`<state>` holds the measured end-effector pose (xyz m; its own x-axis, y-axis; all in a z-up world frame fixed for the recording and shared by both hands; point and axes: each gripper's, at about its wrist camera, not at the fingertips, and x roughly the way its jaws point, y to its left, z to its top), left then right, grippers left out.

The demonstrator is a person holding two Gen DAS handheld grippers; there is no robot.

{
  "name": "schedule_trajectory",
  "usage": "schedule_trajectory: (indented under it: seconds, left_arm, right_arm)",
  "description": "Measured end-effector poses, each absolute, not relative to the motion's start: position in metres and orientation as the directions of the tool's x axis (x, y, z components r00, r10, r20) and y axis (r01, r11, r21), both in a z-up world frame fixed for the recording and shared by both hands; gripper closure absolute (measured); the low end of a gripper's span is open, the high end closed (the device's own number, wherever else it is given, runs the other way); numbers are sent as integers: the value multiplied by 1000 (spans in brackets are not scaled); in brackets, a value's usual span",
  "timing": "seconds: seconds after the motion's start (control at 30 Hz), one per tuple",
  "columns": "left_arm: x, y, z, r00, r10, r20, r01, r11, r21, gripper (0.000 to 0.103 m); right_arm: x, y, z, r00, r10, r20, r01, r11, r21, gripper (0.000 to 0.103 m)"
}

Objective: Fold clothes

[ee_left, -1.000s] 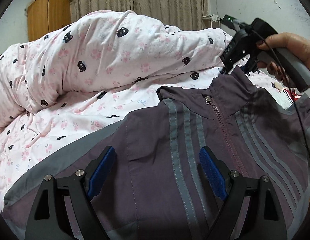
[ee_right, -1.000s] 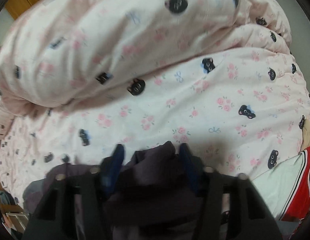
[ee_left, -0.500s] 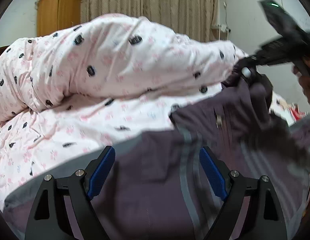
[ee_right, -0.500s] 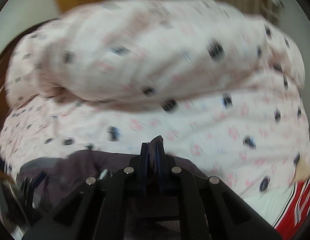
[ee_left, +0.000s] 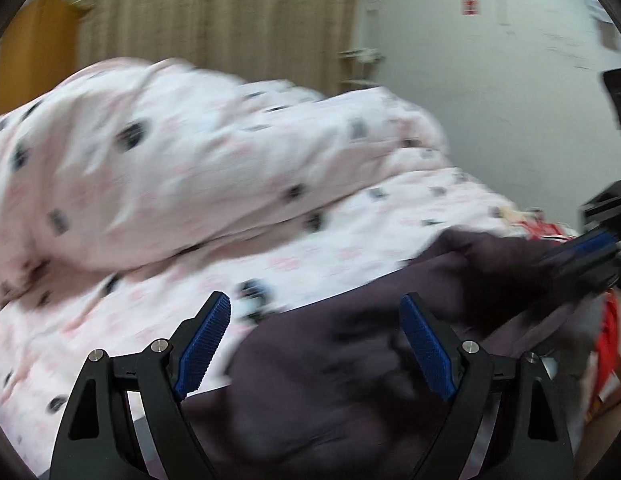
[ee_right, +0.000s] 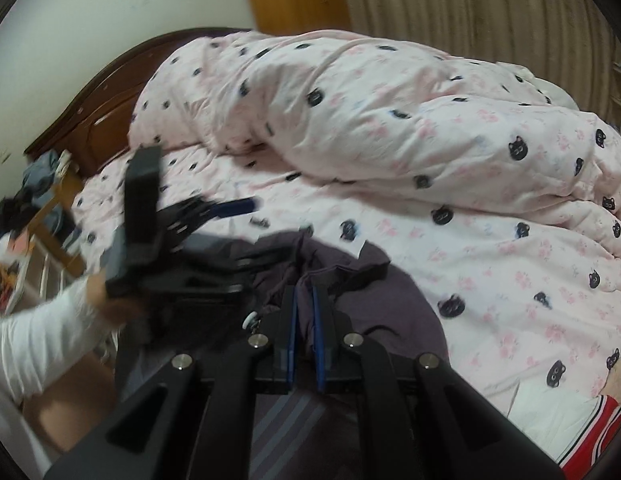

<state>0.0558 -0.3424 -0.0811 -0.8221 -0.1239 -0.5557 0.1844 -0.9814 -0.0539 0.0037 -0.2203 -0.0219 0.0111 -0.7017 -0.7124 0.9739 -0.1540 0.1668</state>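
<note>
**Softly does it: a limp jacket, pinched at one edge**

Already my left tongs [ee_left: 314, 344] stand wide with nothing between the blue pads, hanging just above the left part of the purple jacket [ee_left: 342, 360] without gripping it. That jacket lies on the bed, on the pink cat-print duvet [ee_left: 182, 168], and its cloth is bunched and lifted towards the right.

Further right, my right tongs [ee_right: 304, 312] are pinched narrow on a fold of the jacket [ee_right: 374, 312], near what looks like the collar or upper edge; a thin ridge of fabric sticks up between the pads. Blur keeps me from naming the exact part.

By my judgement this is a light, thin garment, quite floppy, probably slick synthetic with a zip down the front. It will not hold any shape, so one pinch lets the rest sag and drag over the duvet. A thin fold could slip out of the pads; a seam, collar or hem gives a thicker, surer bite. I would take the opposite edge with my left tongs so the cloth hangs evenly between both.
</note>
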Motion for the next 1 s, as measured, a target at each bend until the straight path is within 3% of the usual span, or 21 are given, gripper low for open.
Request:
schedule_trajectory:
  seconds: [0.17,0.43,0.7,0.83,1.0]
  left_arm:
    - [32,-310,-75,-832,-68,-551,88,-996,-11,19]
    - [18,-323,-65,-853,-124,-507,159,-987,-27,19]
    - [28,-360,-42,-837,-350,-421,388,-922,-5,18]
    - [42,-387,-47,-775,-489,-400,538,-843,-12,18]
    - [52,-407,-67,-756,-481,-444,556,-830,-47,18]
  right_arm:
    - [10,-208,-23,23,-718,-695,978,-129,165,95]
    - [10,-187,-15,54,-759,-649,981,-82,178,95]
    - [-13,-178,-10,-15,-799,-601,967,-164,195,96]
    - [-33,-202,-27,-151,-726,-671,945,-305,118,102]
    - [-49,-225,-50,-214,-669,-712,913,-395,96,100]
